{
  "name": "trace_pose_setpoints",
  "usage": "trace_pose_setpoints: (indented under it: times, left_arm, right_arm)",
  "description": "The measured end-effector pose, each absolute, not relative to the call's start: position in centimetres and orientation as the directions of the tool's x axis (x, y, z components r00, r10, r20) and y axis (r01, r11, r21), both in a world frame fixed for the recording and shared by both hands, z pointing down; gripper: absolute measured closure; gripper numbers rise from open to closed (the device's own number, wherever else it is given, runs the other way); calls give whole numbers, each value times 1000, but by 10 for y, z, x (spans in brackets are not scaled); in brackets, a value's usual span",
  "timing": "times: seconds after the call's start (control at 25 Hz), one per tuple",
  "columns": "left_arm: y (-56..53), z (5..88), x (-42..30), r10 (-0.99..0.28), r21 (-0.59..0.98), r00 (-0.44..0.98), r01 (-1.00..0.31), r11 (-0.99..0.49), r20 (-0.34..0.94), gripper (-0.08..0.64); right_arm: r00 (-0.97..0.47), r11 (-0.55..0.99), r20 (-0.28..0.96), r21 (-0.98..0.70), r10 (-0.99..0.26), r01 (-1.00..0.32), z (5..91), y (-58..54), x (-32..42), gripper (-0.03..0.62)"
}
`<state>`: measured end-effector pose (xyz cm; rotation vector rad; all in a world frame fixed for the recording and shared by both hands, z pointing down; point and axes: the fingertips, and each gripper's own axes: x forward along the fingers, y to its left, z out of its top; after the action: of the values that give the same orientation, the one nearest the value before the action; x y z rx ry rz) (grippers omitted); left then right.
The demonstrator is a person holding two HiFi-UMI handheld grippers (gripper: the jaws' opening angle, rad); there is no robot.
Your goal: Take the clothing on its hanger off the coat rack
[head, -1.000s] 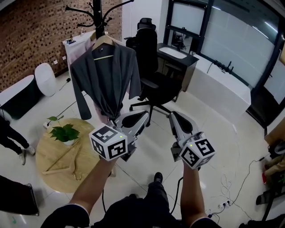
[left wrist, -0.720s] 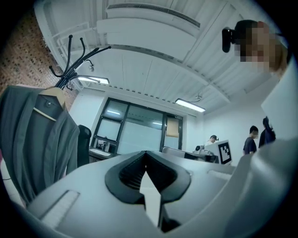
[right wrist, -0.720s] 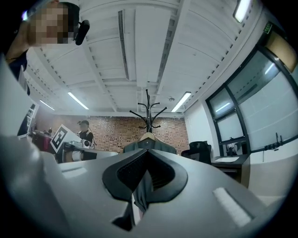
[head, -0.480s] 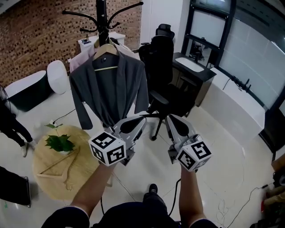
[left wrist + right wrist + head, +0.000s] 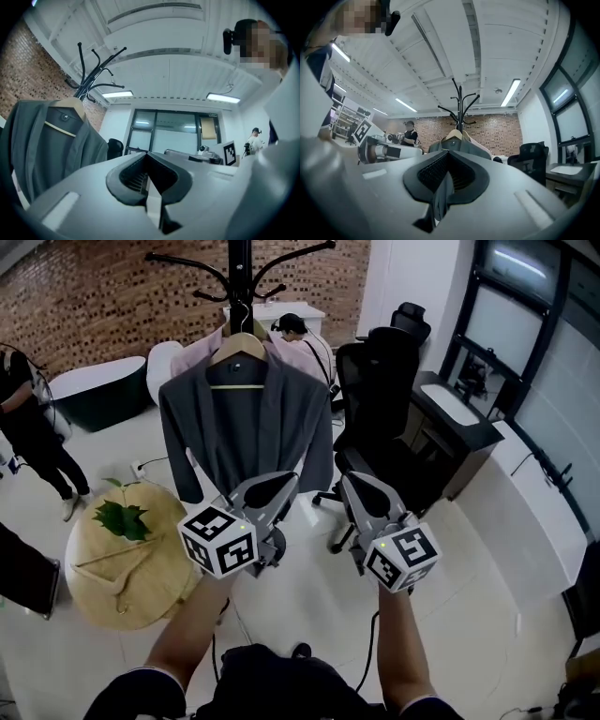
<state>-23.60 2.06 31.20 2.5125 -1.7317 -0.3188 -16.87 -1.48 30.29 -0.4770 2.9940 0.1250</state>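
Each hand carries a smooth, pale grey moulded tool. The left gripper [image 5: 284,480] and right gripper [image 5: 350,481] are lined with dark ribbed pads [image 5: 267,490]. Each has a white cube [image 5: 217,542] at the back, printed with black square markers and showing a tiny green light. A thin black cable [image 5: 368,657] trails down. The sleeves [image 5: 141,690] and trousers [image 5: 272,685] are dark.

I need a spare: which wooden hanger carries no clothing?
The hanger lying flat on the round table beside the plant; the other hanger hangs on the coat rack, wearing the grey garment.
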Motion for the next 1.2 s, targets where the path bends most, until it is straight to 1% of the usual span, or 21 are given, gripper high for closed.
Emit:
trace_pose_setpoints:
  times: [0.2, 0.44, 0.72, 1.0, 1.2]
  left_arm:
    - [9, 310, -249, -964, 161, 247, -952, -260, -101, 555]
    - [3, 309, -266, -978, 136, 189, -970, -200, -84, 555]
    - [-22, 306, -305, -981, 149, 161, -973, -176, -108, 555]
    - [-50, 299, -354, -981, 134, 139, -978, -158, -139, 555]
    - [-67, 297, -380, -985, 115, 124, -984, -138, -117, 555]
  right_arm:
    - [-976, 974, -103, 97, -193, -203, 306, -29, -189, 591]
    - [-983, 983, -114, 98, -145, -156, 307, -42, -209, 591]
    - [-986, 980, -110, 145, -124, -139, 295, -72, -253, 591]
    - [-984, 961, -128, 232, -122, -149, 274, -110, -306, 591]
    - [-980, 951, -139, 257, -140, -173, 264, -137, -334, 590]
